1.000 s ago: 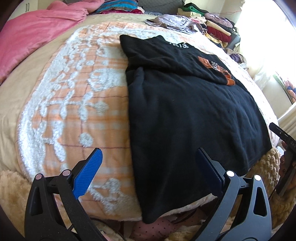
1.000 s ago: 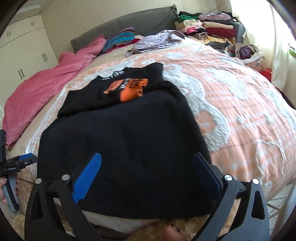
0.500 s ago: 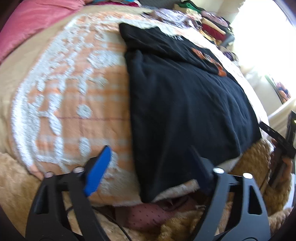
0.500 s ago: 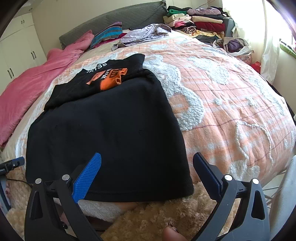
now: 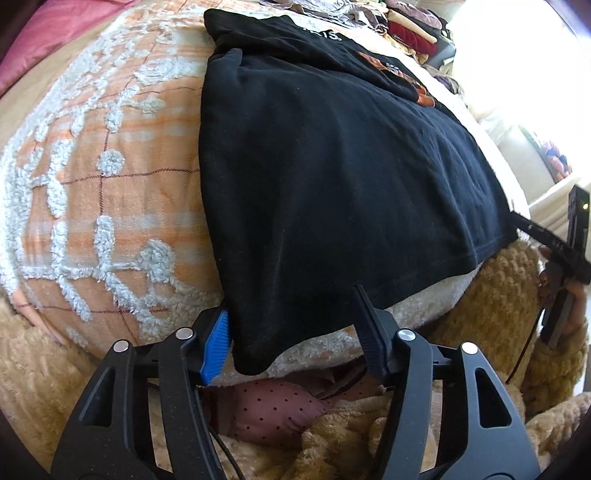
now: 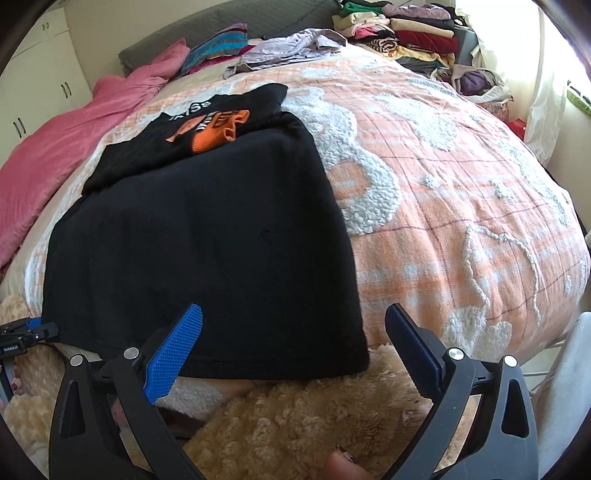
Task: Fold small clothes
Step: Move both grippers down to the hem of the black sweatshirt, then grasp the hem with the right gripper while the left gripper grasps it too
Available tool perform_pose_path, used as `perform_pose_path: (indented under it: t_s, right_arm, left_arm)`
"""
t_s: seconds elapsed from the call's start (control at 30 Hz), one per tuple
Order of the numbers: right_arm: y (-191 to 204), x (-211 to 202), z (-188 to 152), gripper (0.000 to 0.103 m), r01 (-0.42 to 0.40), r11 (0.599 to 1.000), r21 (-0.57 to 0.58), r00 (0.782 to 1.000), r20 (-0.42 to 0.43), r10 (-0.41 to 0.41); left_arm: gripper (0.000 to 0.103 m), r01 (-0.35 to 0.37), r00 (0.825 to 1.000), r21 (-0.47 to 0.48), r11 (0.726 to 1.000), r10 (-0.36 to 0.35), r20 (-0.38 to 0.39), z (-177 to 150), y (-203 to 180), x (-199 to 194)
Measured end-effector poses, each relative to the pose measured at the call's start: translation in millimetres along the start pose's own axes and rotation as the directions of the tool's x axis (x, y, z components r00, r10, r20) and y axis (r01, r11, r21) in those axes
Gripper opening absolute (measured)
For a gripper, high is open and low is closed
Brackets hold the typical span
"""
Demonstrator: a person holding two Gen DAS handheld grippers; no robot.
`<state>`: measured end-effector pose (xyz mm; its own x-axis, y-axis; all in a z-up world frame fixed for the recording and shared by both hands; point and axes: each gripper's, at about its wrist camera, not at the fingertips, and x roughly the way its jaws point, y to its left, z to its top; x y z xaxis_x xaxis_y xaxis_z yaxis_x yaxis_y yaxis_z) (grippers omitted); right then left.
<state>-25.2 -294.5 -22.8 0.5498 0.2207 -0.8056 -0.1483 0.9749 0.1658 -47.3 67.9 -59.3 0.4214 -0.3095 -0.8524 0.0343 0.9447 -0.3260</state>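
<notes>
Left gripper [image 5: 291, 325] closing around the black shirt [image 5: 332, 166] near hem corner, pads not yet pressing; right gripper [image 6: 295, 347] wide open over the other corner. Shirt flat on bedspread [image 6: 461, 184].

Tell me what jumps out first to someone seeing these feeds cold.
The black T-shirt spread on the orange-and-white bedspread, its hem at the near edge of the bed. The left gripper is closing around the shirt's near left corner, while the right gripper is open over the near right corner. Behind, a pink blanket lies far left and stacked clothes sit by the window.
</notes>
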Motion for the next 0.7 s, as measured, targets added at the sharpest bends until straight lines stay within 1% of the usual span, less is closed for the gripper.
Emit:
perform_pose_path:
  t_s: [0.1, 0.17, 0.2, 0.23, 0.27, 0.33, 0.37, 0.4, 0.43, 0.47, 0.53, 0.57, 0.63, 0.7]
  right_arm:
    - [-3, 4, 2, 0.098, 0.015, 1.0, -0.008, 1.0, -0.016, -0.015]
    - [-6, 8, 3, 0.098, 0.012, 1.0, -0.005, 0.999, -0.037, -0.012]
    - [-7, 9, 4, 0.094, 0.0, 1.0, -0.002, 0.999, -0.042, 0.0]
    - [-7, 11, 4, 0.083, -0.014, 1.0, -0.004, 0.999, -0.049, 0.014]
    - [-7, 13, 4, 0.078, -0.021, 1.0, -0.011, 0.998, -0.057, 0.02]
    - [-6, 19, 2, 0.062, -0.032, 0.999, -0.025, 0.996, -0.084, 0.029]
    - [-6, 21, 2, 0.059, -0.022, 0.999, -0.034, 0.996, -0.087, 0.019]
    - [-5, 20, 1, 0.049, -0.02, 0.999, -0.043, 0.996, -0.084, 0.016]
    - [-4, 19, 1, 0.034, -0.029, 0.998, -0.059, 0.997, -0.076, 0.024]
    - [-4, 18, 1, 0.03, -0.027, 0.997, -0.067, 0.998, -0.067, 0.023]
    - [-7, 16, 0, 0.016, -0.032, 0.997, -0.064, 0.998, -0.054, 0.028]
    - [-8, 13, -1, 0.015, -0.051, 0.997, -0.062, 0.998, -0.042, 0.048]
    - [-7, 9, -2, 0.009, -0.06, 0.996, -0.066, 0.998, -0.021, 0.058]
    - [-8, 4, -1, 0.009, -0.111, 0.993, -0.048, 0.994, 0.009, 0.111]
  left_arm:
    - [0.056, 0.007, 1.0, -0.002, 1.0, -0.007, 0.0, 1, 0, 1]
    - [0.057, 0.007, 1.0, 0.001, 1.0, -0.007, 0.001, 0, 0, 1]
    - [0.058, 0.009, 1.0, 0.001, 1.0, -0.009, 0.002, 0, 0, 1]
    - [0.059, 0.012, 1.0, -0.001, 1.0, -0.012, 0.003, 0, 0, 1]
    - [0.059, 0.016, 1.0, -0.005, 1.0, -0.016, 0.003, 0, 1, 0]
    - [0.065, 0.038, 0.999, -0.021, 0.999, -0.038, 0.007, 0, 2, 1]
    - [0.066, 0.05, 0.999, -0.03, 0.998, -0.05, 0.009, 0, 4, 1]
    - [0.066, 0.056, 0.998, -0.037, 0.998, -0.056, 0.01, 1, 5, 2]
    - [0.066, 0.056, 0.998, -0.037, 0.998, -0.056, 0.01, 1, 5, 2]
    - [0.066, 0.056, 0.998, -0.037, 0.998, -0.056, 0.011, 1, 5, 2]
    - [0.067, 0.058, 0.998, -0.037, 0.998, -0.057, 0.011, 1, 4, 3]
    - [0.067, 0.057, 0.998, -0.037, 0.998, -0.057, 0.011, 1, 4, 3]
    - [0.067, 0.053, 0.999, -0.044, 0.998, -0.053, 0.011, 2, 4, 4]
    - [0.067, 0.04, 0.999, -0.037, 0.999, -0.04, 0.006, 4, 1, 5]
